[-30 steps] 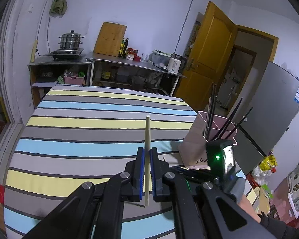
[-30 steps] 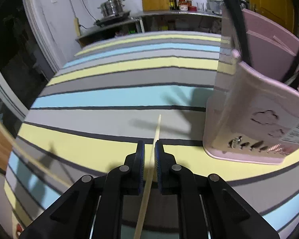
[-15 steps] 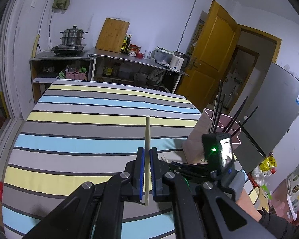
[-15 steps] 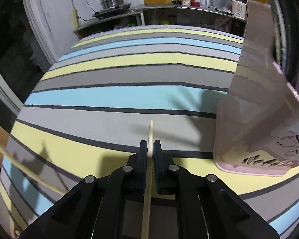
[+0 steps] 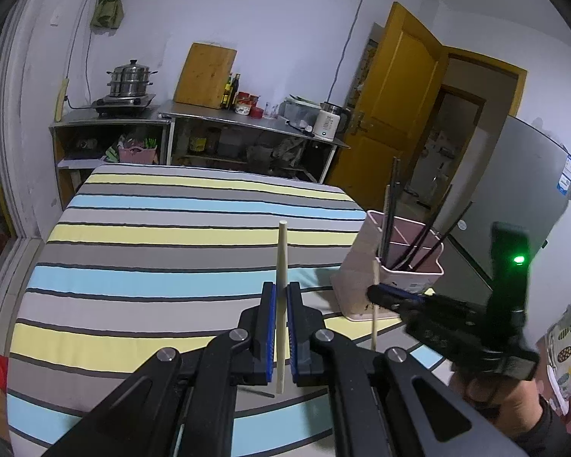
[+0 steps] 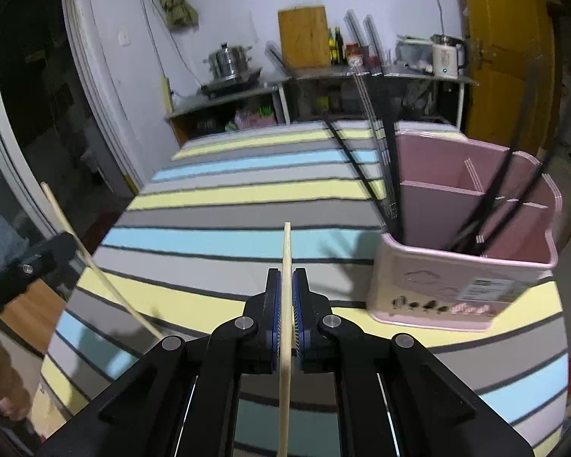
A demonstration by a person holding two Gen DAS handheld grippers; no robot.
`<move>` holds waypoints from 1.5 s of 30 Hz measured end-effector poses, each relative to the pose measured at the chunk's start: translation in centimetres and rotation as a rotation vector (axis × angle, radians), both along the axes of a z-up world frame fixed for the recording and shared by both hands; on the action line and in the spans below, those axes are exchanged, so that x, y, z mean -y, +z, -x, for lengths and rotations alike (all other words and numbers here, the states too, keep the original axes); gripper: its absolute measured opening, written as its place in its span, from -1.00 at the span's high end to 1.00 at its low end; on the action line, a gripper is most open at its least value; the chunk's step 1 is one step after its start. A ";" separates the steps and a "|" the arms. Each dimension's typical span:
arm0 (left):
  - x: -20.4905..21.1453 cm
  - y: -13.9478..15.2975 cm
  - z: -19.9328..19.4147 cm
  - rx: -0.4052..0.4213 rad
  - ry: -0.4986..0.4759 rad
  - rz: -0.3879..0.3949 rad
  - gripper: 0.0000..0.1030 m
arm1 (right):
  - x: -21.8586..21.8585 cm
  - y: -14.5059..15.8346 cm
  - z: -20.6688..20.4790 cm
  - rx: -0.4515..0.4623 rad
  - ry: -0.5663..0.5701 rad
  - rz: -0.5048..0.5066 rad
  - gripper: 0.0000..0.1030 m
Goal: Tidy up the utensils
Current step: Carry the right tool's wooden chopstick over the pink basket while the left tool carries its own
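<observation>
Gripping a pale wooden chopstick [image 5: 281,278] between its blue-lined pads, the left gripper [image 5: 280,297] sits at the lower centre of its own view, jaws closed on the stick, which stands nearly upright with its blunt end reaching to mid-frame. The right gripper [image 6: 284,285] is likewise clamped on a second wooden chopstick [image 6: 286,304], which runs from the bottom edge of the right wrist view up past the fingertips. Both hang above the striped tablecloth [image 5: 171,236] of yellow, blue and grey bands.

The pink utensil holder [image 6: 464,285] stands on the cloth at the right of the right wrist view, divided into compartments, with several black chopsticks [image 6: 380,167] leaning out of it. In the left wrist view the same holder [image 5: 365,262] appears at centre right, with the right gripper [image 5: 377,292] just in front of it, its stick upright beside the holder's near wall. At the left edge of the right wrist view, the left gripper's stick [image 6: 95,262] slants across.
</observation>
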State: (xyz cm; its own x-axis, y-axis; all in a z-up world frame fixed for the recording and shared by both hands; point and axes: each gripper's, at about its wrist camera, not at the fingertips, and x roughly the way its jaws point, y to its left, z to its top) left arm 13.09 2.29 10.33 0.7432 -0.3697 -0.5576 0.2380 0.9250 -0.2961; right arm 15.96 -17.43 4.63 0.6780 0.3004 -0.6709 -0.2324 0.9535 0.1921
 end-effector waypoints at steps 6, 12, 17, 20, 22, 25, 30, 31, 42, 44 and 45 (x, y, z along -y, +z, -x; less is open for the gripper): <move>0.8 1.0 0.6 0.017 -0.020 -0.006 0.90 | 1.7 2.2 2.4 0.047 -0.023 -0.031 0.87; 1.8 1.9 1.3 0.032 -0.042 -0.016 0.90 | 3.0 3.1 4.0 0.071 -0.042 -0.049 0.87; 2.4 2.0 1.6 0.031 -0.060 -0.016 0.90 | 4.0 3.3 5.3 0.074 -0.052 -0.055 0.87; 3.1 1.9 1.8 0.025 -0.071 -0.019 0.90 | 4.6 3.3 6.0 0.075 -0.062 -0.061 0.87; 3.4 1.8 1.6 0.020 -0.078 -0.020 0.90 | 4.9 3.2 6.3 0.074 -0.065 -0.064 0.87; 3.9 1.6 1.6 0.012 -0.089 -0.023 0.90 | 5.3 3.2 6.8 0.072 -0.067 -0.068 0.87; 4.8 1.2 1.3 -0.004 -0.111 -0.027 0.90 | 5.9 3.3 7.1 0.077 -0.074 -0.074 0.87; 5.0 1.2 1.2 -0.006 -0.116 -0.028 0.90 | 6.1 3.3 7.1 0.081 -0.081 -0.074 0.87; 8.6 2.2 -1.4 -0.011 -0.189 -0.022 0.90 | 9.2 5.0 7.4 0.138 -0.154 -0.115 0.87; 9.5 3.0 -2.1 -0.001 -0.206 -0.019 0.90 | 9.8 5.8 7.2 0.162 -0.170 -0.124 0.87; 9.9 3.4 -2.4 0.006 -0.214 -0.015 0.90 | 10.2 6.3 7.0 0.176 -0.180 -0.128 0.87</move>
